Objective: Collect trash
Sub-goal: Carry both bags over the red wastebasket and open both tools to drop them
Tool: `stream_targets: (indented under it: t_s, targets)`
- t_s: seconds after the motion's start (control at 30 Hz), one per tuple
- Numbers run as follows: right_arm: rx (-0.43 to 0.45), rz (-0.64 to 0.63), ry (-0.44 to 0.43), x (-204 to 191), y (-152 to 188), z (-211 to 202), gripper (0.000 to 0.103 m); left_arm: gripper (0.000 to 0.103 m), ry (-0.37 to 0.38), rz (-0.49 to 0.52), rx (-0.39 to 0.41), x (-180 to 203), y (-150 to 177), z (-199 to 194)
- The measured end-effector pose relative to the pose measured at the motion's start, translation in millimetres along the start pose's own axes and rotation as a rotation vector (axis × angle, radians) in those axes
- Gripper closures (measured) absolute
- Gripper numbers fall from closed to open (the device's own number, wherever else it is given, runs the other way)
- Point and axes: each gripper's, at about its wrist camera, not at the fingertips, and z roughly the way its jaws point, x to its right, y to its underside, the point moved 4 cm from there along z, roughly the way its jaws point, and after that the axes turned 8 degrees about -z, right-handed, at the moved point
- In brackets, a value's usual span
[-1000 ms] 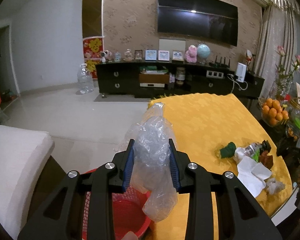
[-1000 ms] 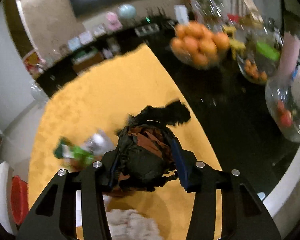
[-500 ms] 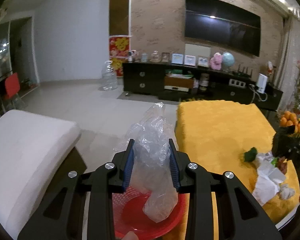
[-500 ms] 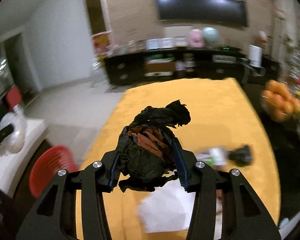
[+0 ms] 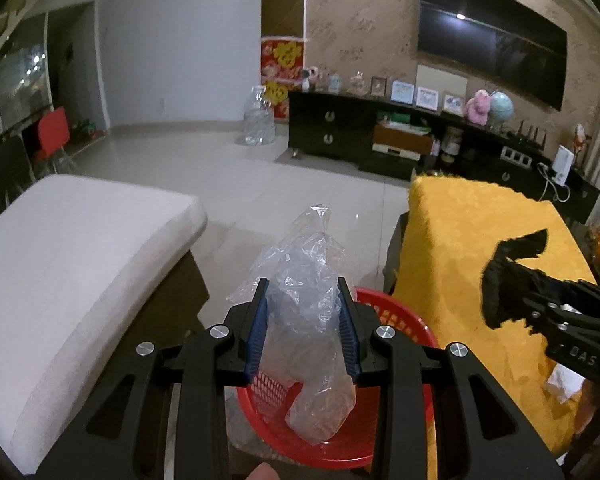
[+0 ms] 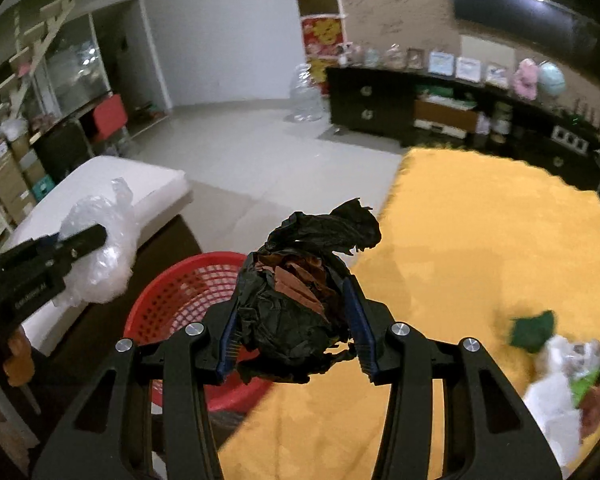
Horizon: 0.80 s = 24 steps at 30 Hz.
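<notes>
My left gripper (image 5: 302, 322) is shut on a crumpled clear plastic bag (image 5: 308, 320), which hangs over the red mesh basket (image 5: 396, 322) on the floor. In the right wrist view the same bag (image 6: 104, 240) shows at the left beside that basket (image 6: 172, 300). My right gripper (image 6: 292, 320) is shut on a black and brown crumpled wrapper (image 6: 300, 300), held over the yellow table's (image 6: 480, 240) near-left edge, close to the basket's rim. From the left wrist view the wrapper (image 5: 508, 264) appears at the right, above the table (image 5: 460, 248).
More trash lies on the table at the right: a green packet (image 6: 534, 330) and white tissues (image 6: 556, 396). A white cushioned seat (image 5: 68, 260) stands left of the basket. A dark TV cabinet (image 5: 380, 136) lines the far wall, with tiled floor (image 5: 220, 168) between.
Both grippers swung left toward the red basket with their loads. The clear bag now hangs over the basket, and the dark wrapper has travelled from the table's right side to its left edge.
</notes>
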Motion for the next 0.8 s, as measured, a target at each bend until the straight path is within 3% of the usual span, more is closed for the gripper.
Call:
stream_targets:
  t_s: [0.3, 0.53, 0.63, 0.73, 0.8]
  targets:
    - [-0.104, 0.005, -0.100, -24, 13, 44, 0.057, 0.072, -0.007, -0.017, -0.132, -9, 19, 39]
    - [-0.148, -0.055, -0.135, -52, 20, 57, 0.055, 0.072, -0.013, 0.002, -0.167, -2, 27, 51]
    - [-0.161, -0.071, -0.138, -58, 23, 61, 0.048, 0.069, -0.007, 0.002, -0.162, -1, 26, 50]
    - [-0.161, -0.076, -0.135, -60, 24, 61, 0.034, 0.061, -0.002, -0.002, -0.159, -1, 24, 51]
    - [-0.158, -0.070, -0.134, -58, 23, 61, 0.030, 0.054, 0.000, -0.007, -0.157, -2, 24, 50]
